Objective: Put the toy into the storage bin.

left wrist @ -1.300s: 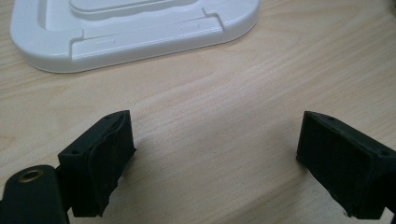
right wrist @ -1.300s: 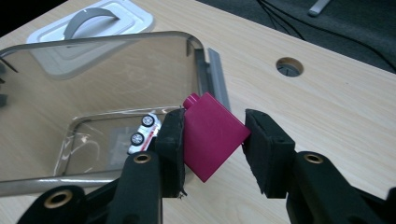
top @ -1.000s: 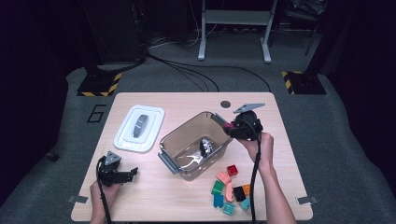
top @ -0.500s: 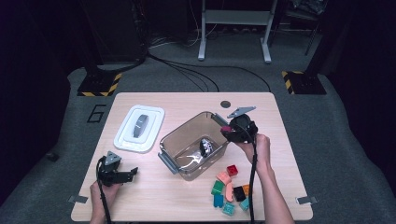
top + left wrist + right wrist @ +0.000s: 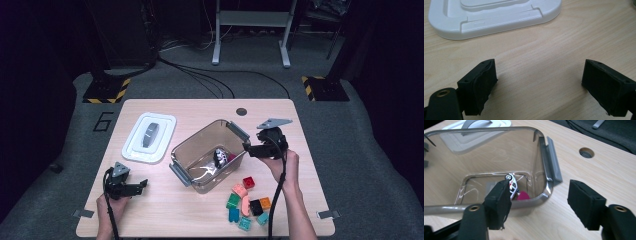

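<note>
A: What does the box [image 5: 210, 152] look like?

B: It's a clear, smoky-tinted plastic tub with rounded corners and grey clip handles at two ends, set at an angle in the middle of the table [image 5: 200, 210]. Its white lid [image 5: 150, 136] lies off it, flat, near the table's left side.

A: Anything inside?

B: A small white toy car [image 5: 512, 185] tipped on end against the corner nearest the right gripper [image 5: 248, 148], with a pink block [image 5: 523, 195] touching it. One black jaw covers the car's lower half in the right gripper view, and glare on the wall blurs the rest.

A: And the jaws?

B: The right gripper's have just been opening. They stand apart with nothing between them, one over the tub's rim, the other outside it. The left gripper [image 5: 141, 184] sits low near the table's front left edge, jaws wide, bare wood between them.

A: Other toys?

B: A cluster of coloured blocks [image 5: 246, 201] lies on the table in front of the tub, beside the right forearm. Their shapes are too small to tell apart.
</note>
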The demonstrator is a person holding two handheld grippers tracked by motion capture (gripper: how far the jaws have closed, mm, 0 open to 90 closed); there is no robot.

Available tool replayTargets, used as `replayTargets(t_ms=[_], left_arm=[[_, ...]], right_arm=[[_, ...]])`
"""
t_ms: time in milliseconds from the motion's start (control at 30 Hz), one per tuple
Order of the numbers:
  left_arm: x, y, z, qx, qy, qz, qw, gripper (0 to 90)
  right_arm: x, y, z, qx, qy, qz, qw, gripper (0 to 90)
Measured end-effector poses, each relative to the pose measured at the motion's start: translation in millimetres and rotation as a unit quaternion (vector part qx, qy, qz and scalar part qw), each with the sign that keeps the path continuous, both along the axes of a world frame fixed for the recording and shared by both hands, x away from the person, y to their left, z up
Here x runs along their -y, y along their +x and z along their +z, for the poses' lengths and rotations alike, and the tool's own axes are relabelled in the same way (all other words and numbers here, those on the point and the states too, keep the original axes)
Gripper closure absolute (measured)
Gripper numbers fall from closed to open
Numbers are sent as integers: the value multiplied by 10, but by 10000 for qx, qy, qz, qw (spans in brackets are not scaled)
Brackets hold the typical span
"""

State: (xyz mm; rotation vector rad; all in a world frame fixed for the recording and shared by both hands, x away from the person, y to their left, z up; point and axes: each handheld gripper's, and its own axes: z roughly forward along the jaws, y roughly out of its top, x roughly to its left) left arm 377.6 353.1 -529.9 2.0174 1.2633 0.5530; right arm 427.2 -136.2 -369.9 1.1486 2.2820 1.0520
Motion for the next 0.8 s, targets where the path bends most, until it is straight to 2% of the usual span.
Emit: replayTargets(t_ms=[33,167,267,367,433,567,667,800], left_arm=[[2,1,-4,24,-12,6,10000,122],[2,1,-4,25,-15,8,10000,122],[0,0,0,-3,0,-1,10000,122],[2,1,-4,23,-14,8,10000,122],[2,1,-4,25,-16,9,10000,122],[2,1,-4,26,-15,8,10000,122],[-1,1,-1,11,6,-5,10000,123],[0,0,-1,10,0,0,10000,122]], right_arm=[[41,-39,-4,46,53,-41,10000,306],[182,-167,-88,-33,190,-193,9996,246],[270,-239,-239,-190,261,-226,9992,136],[320,-287,-399,-361,237,-315,9986,109],[336,-306,-544,-601,229,-362,9973,58],[307,-352,-771,-856,235,-329,9955,44],[253,-358,-941,-1091,114,-284,9936,19],[218,-379,-1055,-1225,89,-244,9921,46]])
